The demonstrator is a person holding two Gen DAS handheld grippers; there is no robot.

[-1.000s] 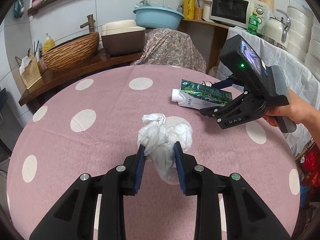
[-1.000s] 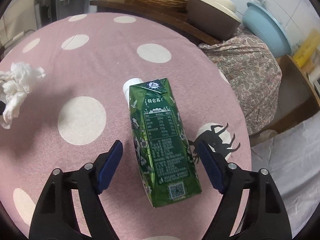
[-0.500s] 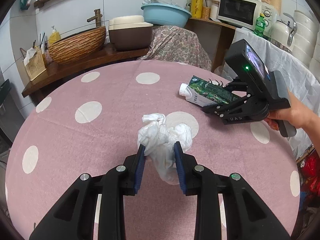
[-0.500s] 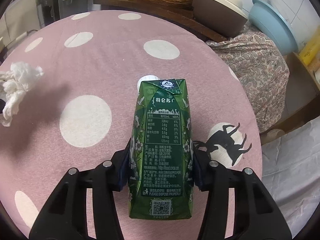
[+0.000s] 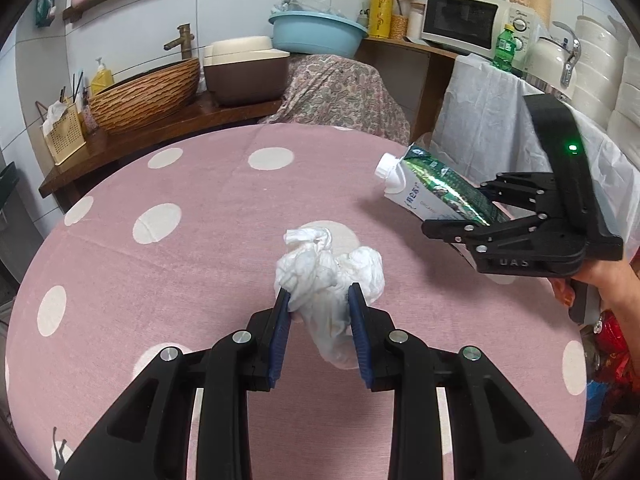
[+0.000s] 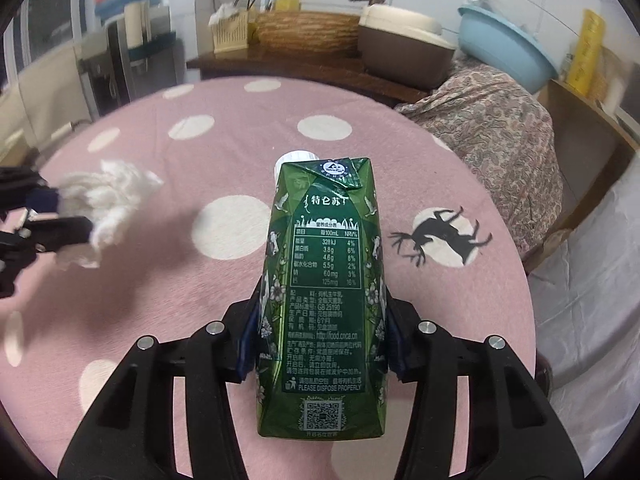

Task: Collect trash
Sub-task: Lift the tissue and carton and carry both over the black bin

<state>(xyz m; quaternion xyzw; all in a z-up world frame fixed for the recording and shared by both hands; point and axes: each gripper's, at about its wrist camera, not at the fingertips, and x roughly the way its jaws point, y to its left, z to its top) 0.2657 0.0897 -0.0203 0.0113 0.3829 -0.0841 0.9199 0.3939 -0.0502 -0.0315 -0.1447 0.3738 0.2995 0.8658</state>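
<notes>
A: Looking through the left wrist camera first, what is the left gripper (image 5: 319, 308) doing?

B: It is clamping a crumpled white tissue (image 5: 329, 276) between its blue pads, above the pink polka-dot tablecloth (image 5: 208, 232). Off to the right, the right gripper (image 5: 478, 216) is gripping a green milk carton (image 5: 434, 196), which is tilting with its white cap toward the table's middle. A hand (image 5: 600, 284) is holding that gripper's handle.

A: And behind the table?

B: A woven basket (image 5: 144, 96), a brown lidded container (image 5: 246, 70), a blue basin (image 5: 316, 36) and a microwave (image 5: 464, 20) are sitting on the wooden counter.

A: Now the right wrist camera?

B: The right gripper (image 6: 320, 334) is squeezing the green milk carton (image 6: 322, 280) by its two side faces, label upward, clear of the tablecloth (image 6: 180, 280). At the left edge the left gripper (image 6: 60, 220) is pinching the tissue (image 6: 106, 210). A black deer print (image 6: 442, 234) is showing on a white dot right of the carton.
</notes>
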